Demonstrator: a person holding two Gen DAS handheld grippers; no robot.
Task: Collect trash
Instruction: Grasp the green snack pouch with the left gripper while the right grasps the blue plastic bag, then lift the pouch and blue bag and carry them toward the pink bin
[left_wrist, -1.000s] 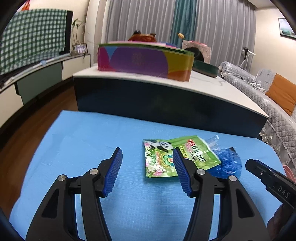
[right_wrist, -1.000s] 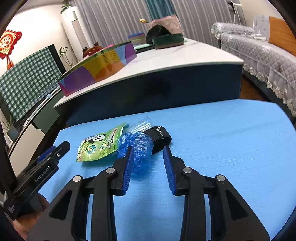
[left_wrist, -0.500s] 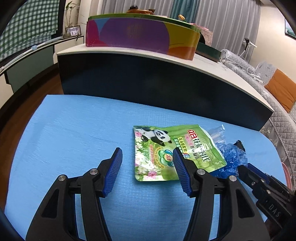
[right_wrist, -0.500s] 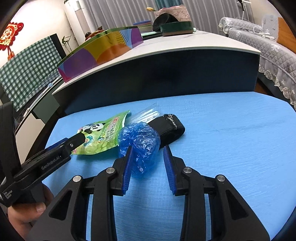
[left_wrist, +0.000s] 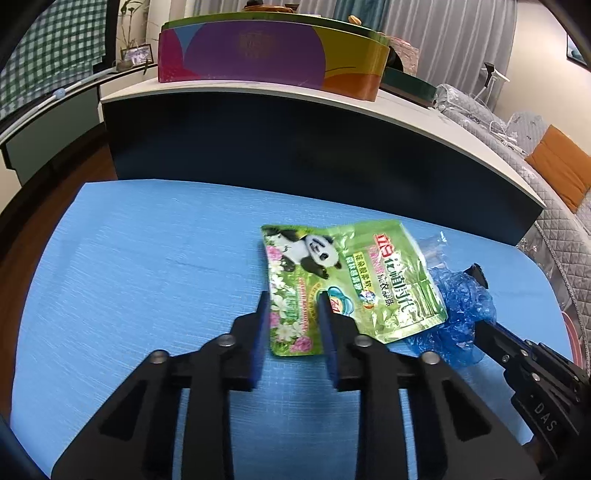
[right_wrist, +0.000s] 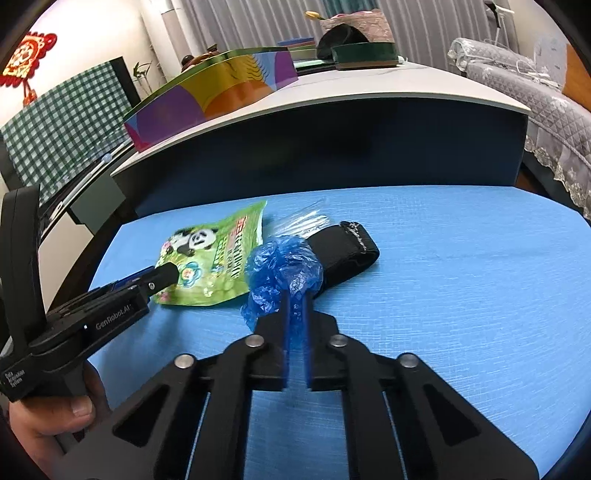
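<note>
A green panda-print pouch (left_wrist: 343, 280) lies on the blue table (left_wrist: 147, 280); it also shows in the right wrist view (right_wrist: 214, 258). My left gripper (left_wrist: 293, 301) is half closed around the pouch's near left corner. A crumpled blue plastic wad (right_wrist: 284, 269) lies right of the pouch, also in the left wrist view (left_wrist: 458, 306). My right gripper (right_wrist: 294, 295) is shut on the wad's near edge. A black strap (right_wrist: 347, 251) and a clear wrapper (right_wrist: 303, 221) lie just behind the wad.
A dark cabinet with a white top (left_wrist: 314, 133) stands right behind the table, carrying a colourful box (left_wrist: 269, 55) and a green tin (right_wrist: 364, 53). A grey sofa (right_wrist: 546, 103) is at the right. The blue table's edge (right_wrist: 554, 206) curves off at the right.
Both grippers moved forward and closed: the left narrowed around the pouch's corner, the right shut on the blue wad.
</note>
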